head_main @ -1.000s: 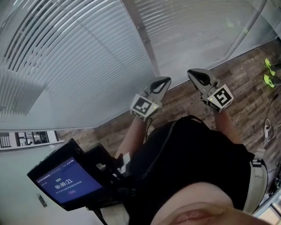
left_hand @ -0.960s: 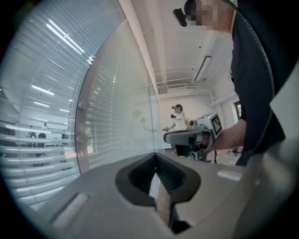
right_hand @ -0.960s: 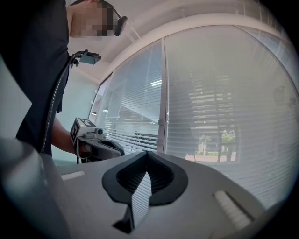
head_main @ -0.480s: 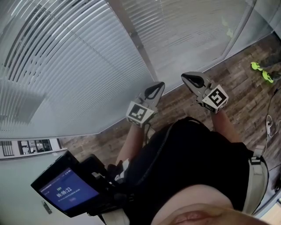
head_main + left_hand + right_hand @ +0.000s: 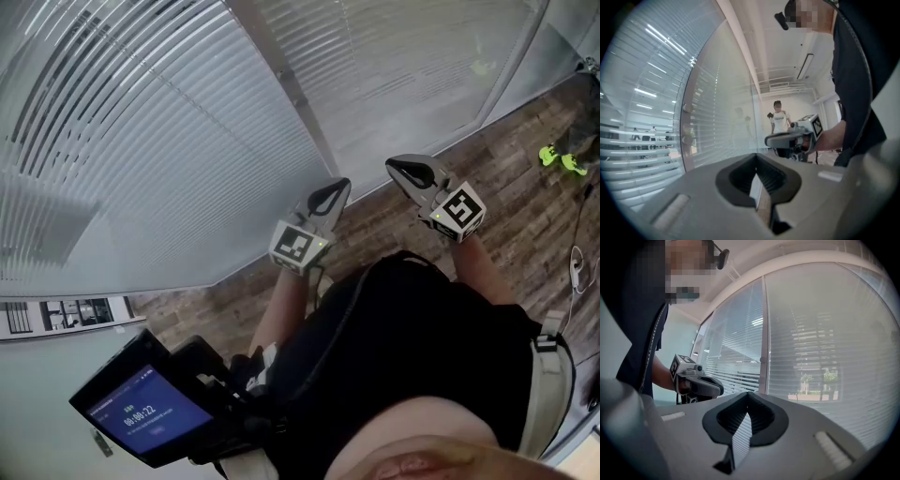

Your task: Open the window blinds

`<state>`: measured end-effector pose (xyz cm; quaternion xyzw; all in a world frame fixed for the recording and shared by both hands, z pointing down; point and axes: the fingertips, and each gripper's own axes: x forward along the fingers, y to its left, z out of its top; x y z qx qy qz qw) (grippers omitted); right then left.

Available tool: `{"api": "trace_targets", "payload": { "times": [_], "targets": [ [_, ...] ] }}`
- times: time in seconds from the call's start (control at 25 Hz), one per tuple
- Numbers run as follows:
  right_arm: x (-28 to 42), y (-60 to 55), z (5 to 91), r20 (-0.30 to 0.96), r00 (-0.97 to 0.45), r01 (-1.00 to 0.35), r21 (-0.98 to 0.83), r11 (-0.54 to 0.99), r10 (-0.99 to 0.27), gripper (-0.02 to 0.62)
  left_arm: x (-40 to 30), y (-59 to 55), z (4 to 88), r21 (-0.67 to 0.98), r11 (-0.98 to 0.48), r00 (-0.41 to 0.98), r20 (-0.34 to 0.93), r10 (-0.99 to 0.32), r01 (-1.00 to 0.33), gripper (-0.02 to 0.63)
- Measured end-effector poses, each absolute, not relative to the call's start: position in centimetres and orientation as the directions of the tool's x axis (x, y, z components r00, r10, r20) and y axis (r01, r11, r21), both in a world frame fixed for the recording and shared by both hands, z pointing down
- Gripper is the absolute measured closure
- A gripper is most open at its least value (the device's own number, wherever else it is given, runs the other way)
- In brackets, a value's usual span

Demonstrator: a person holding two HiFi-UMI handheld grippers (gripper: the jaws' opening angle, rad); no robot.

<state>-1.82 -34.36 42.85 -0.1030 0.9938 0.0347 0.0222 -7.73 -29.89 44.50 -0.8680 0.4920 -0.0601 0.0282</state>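
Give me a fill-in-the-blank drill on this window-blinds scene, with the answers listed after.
The grey left gripper is ___, with nothing between its fingers.
The grey right gripper holds ___.
The white slatted window blinds are touched by ___ gripper.
The black device's screen glows ___.
Missing words: shut; nothing; neither; blue.

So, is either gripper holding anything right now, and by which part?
Nothing is held. The left gripper and right gripper are both shut with nothing between the jaws, and neither touches the blinds.
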Motion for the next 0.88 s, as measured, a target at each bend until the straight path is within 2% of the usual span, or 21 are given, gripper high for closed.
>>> {"api": "trace_targets", "payload": {
  "times": [0.88],
  "targets": [
    [-0.2,-34.3,42.9,-0.020,-0.973,-0.232,0.081,0.969,-0.231,0.590,-6.6,-30.5,44.6,-0.080,-0.535,0.531,0.065,-0.845,-0.841,0.603]
  ]
}}
